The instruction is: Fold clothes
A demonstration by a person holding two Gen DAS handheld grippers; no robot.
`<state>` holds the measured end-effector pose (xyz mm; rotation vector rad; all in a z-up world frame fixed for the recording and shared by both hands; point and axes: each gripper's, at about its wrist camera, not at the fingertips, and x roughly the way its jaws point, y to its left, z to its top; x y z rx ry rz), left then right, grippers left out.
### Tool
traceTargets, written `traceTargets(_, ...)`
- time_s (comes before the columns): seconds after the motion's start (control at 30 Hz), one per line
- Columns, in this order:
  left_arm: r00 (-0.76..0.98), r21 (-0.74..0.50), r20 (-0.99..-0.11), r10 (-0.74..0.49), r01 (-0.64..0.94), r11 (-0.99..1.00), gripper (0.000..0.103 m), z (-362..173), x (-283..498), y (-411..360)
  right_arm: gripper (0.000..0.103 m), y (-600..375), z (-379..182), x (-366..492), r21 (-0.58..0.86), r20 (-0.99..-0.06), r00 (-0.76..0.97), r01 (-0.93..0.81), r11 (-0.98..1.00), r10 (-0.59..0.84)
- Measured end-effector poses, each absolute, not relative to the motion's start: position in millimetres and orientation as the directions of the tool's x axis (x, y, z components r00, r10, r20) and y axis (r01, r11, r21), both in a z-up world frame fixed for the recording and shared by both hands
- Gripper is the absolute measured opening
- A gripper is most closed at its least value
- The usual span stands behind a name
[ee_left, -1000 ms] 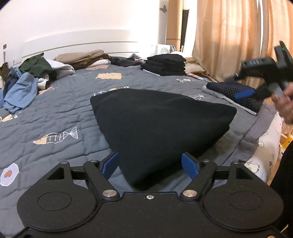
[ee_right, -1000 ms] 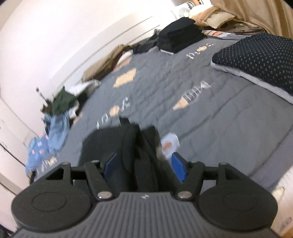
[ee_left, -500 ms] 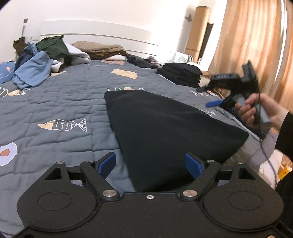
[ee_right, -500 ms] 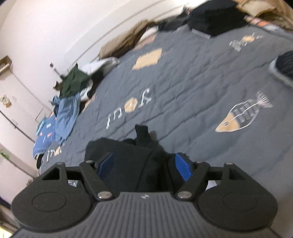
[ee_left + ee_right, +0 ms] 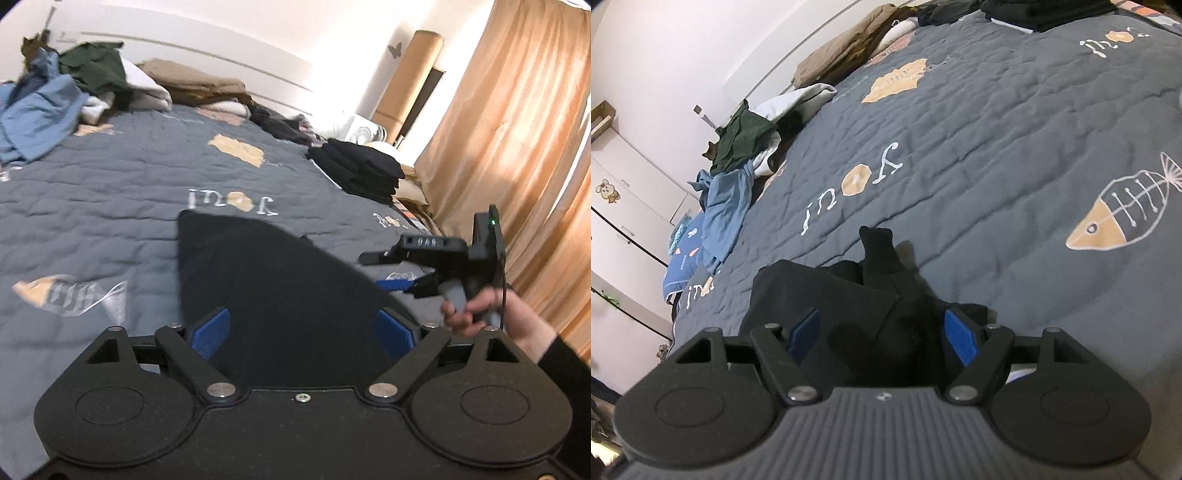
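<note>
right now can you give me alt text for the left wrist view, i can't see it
A folded black garment lies on a grey quilted bedspread, framed by the open left tongs. At right a hand holds the right tongs over the garment's edge; unfolded clothes and a folded black stack sit behind.

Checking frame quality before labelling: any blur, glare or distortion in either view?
Left wrist: motion blur on the quilt's fish print, blown-out wall by the curtain, fisheye bending. Right wrist: sharper, tilted horizon; black garment lacks detail, soft shadow beside it.
</note>
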<state>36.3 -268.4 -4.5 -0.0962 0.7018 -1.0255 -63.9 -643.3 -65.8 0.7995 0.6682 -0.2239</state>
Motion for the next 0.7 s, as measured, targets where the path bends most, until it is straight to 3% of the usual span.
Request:
traceTargets(0.17, 0.314, -0.409, -0.459, -0.831, 0.756, 0.511, 0.087, 3, 47, -296, 0.074, -647, -70, -62, 0.593, -0.635, 0.770, 0.440, 0.674, 0.056)
traceTargets(0.7, 0.300, -0.426, -0.459, -0.836, 0.751, 0.504, 0.090, -27, 53, -278, 0.074, -645, -84, -48, 0.613, -0.651, 0.756, 0.463, 0.641, 0.076)
